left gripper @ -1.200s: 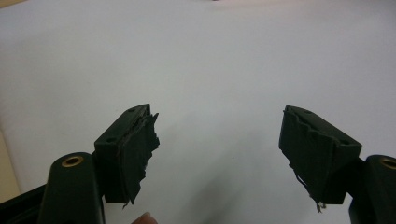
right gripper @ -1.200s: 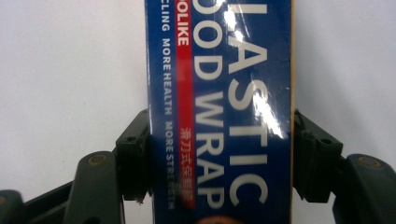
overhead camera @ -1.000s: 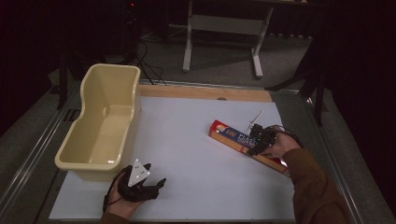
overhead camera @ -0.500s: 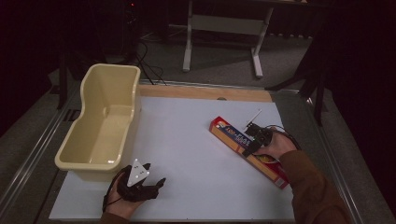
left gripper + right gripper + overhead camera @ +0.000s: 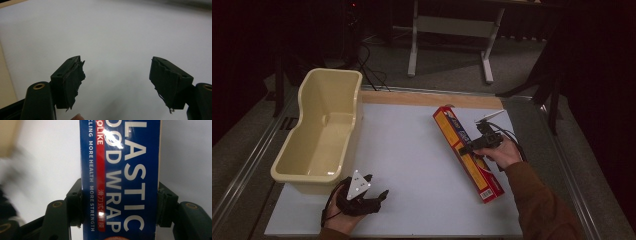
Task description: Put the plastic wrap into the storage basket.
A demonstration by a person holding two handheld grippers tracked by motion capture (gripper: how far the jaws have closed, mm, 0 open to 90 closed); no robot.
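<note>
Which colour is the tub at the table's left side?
Pale yellow tub; the high view shows it best.

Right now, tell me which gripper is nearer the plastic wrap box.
Right. The right gripper has its fingers clamped on the plastic wrap box; the left gripper sits open, well apart, beside the yellow tub.

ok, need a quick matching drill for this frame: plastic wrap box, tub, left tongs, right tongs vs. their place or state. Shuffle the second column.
Things:
1. plastic wrap box
2. tub
3. left tongs
4. right tongs

Place or state:
A. cream-coloured, empty, at the left of the table
B. open, nothing between them, above bare white surface
C. long, red and blue, on the right side of the table
D. clamped on both long sides of a box

Pairs: 1-C, 2-A, 3-B, 4-D
</note>
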